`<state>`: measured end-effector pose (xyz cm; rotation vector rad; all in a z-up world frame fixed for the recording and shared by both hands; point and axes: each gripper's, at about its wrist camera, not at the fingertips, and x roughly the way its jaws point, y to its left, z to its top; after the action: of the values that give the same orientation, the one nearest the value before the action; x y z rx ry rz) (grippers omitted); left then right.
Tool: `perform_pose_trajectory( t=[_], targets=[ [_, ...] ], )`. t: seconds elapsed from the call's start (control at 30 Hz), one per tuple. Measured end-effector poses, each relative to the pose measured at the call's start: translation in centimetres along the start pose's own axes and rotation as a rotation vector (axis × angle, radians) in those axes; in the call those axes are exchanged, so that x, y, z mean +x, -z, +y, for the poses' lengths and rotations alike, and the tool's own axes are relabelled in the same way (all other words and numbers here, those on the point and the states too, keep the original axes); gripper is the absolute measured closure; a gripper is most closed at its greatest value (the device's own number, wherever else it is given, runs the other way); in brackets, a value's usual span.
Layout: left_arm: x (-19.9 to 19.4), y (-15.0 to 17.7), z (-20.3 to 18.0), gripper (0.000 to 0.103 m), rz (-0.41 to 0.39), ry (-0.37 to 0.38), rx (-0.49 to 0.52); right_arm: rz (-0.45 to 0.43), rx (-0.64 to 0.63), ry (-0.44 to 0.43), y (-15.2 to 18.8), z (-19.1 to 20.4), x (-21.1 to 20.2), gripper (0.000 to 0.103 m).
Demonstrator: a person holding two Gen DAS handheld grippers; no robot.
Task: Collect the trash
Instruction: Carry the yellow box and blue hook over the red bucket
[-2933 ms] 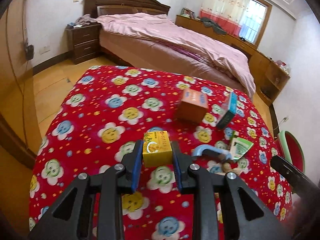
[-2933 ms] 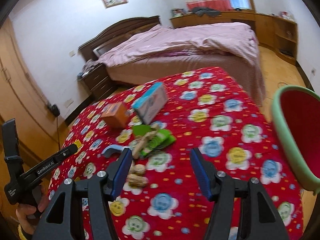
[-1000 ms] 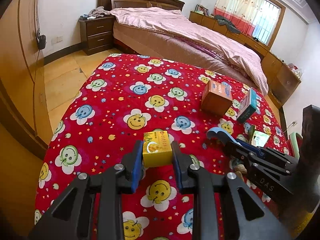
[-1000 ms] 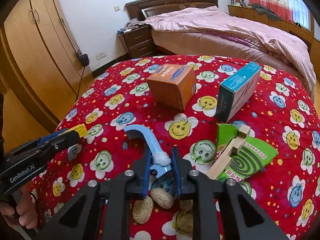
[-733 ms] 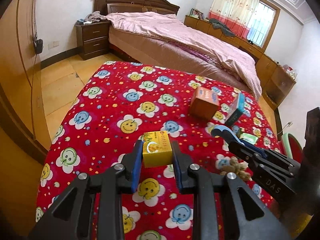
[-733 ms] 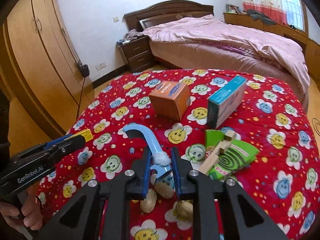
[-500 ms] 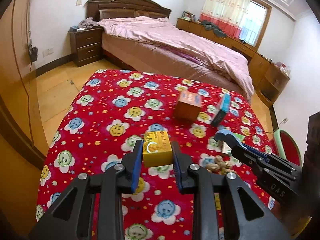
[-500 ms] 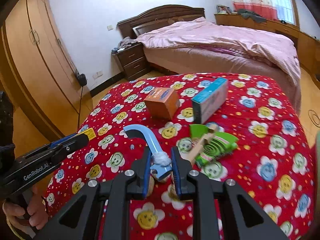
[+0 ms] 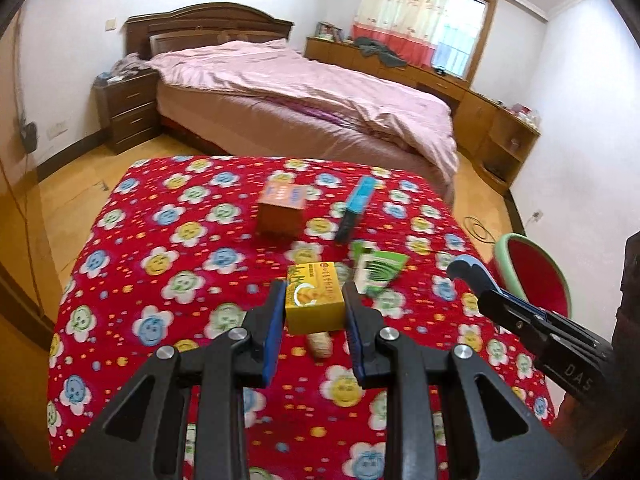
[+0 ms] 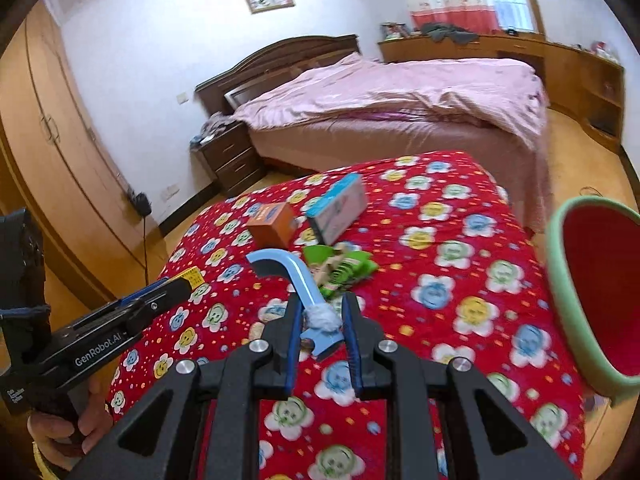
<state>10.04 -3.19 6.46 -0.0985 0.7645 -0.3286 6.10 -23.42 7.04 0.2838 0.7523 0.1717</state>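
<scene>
My left gripper is shut on a small yellow box and holds it above the red flowered table. My right gripper is shut on a curved blue plastic piece with a white tuft on it; this piece also shows in the left wrist view. A red bin with a green rim stands off the table's right edge, also in the left wrist view. An orange box, a teal box, a green packet and a peanut lie on the table.
A bed with a pink cover stands behind the table. A dark nightstand is at its left. Wooden wardrobes line the left wall, low wooden cabinets the right.
My right gripper closed on the blue piece and lifted it. Both grippers have risen and swung right, bringing the red bin into view. The left still holds the yellow box.
</scene>
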Motion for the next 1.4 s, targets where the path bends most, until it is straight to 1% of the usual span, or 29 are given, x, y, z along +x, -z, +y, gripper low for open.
perform_pose_trajectory(
  t=[0.33, 0.7, 0.93, 1.17, 1.4],
  targets=[
    [0.3, 0.0, -6.1, 0.075, 0.016, 0.088, 0.112, -0.057, 0.104, 0.073, 1.1, -4.4, -4.4, 0.081],
    [2.1, 0.4, -14.4, 0.075, 0.038, 0.197, 0.26, -0.138, 0.228, 0.161, 2.2, -10.5, -8.6, 0.081],
    [3.7, 0.7, -19.5, 0.075, 0.06, 0.267, 0.351, -0.164, 0.301, 0.235, 3.4, -14.1, -10.0, 0.081],
    [5.9, 1.0, -23.7, 0.075, 0.084, 0.315, 0.409, -0.188, 0.378, 0.3, 4.3, -18.3, -11.2, 0.081],
    [8.7, 1.6, -26.6, 0.075, 0.105, 0.336, 0.451, -0.177, 0.444, 0.346, 5.1, -21.9, -11.1, 0.081]
  ],
)
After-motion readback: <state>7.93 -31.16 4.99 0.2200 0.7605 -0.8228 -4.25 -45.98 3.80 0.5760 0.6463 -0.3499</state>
